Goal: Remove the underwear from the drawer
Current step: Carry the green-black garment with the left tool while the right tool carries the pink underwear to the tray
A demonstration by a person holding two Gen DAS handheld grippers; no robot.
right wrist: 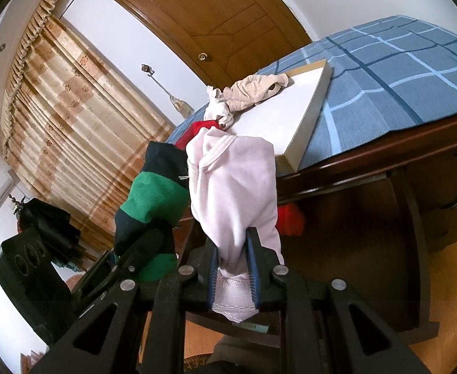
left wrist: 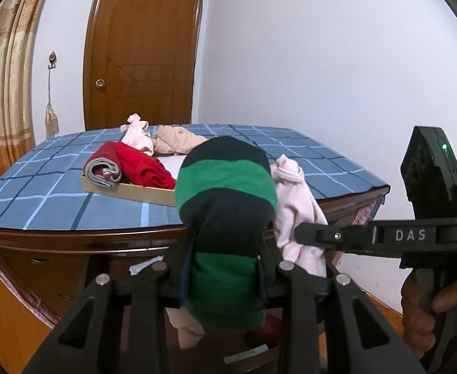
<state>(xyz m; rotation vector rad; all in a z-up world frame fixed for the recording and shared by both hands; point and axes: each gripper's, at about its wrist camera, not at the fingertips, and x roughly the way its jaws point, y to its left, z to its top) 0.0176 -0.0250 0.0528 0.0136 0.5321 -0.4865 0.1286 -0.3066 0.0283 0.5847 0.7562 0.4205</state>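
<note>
My left gripper (left wrist: pixel 225 265) is shut on green and navy striped underwear (left wrist: pixel 225 193), held up in front of the desk. It also shows in the right wrist view (right wrist: pixel 150 199). My right gripper (right wrist: pixel 233 265) is shut on pale pink underwear (right wrist: pixel 231 180), which hangs beside the striped pair in the left wrist view (left wrist: pixel 294 199). The open drawer (right wrist: pixel 415 249) lies below, with a red garment (right wrist: pixel 290 218) inside it. A shallow white tray (right wrist: pixel 290 115) on the desk holds red (left wrist: pixel 141 165), pink (left wrist: pixel 136 135) and beige (left wrist: pixel 175 138) underwear.
The dark wooden desk (left wrist: pixel 72 240) carries a blue checked cloth (left wrist: pixel 41 187). A wooden door (left wrist: pixel 141 50) stands behind it, and patterned curtains (right wrist: pixel 72 109) hang at the left. More drawers (right wrist: pixel 453 205) sit at the desk's right side. The floor is orange wood.
</note>
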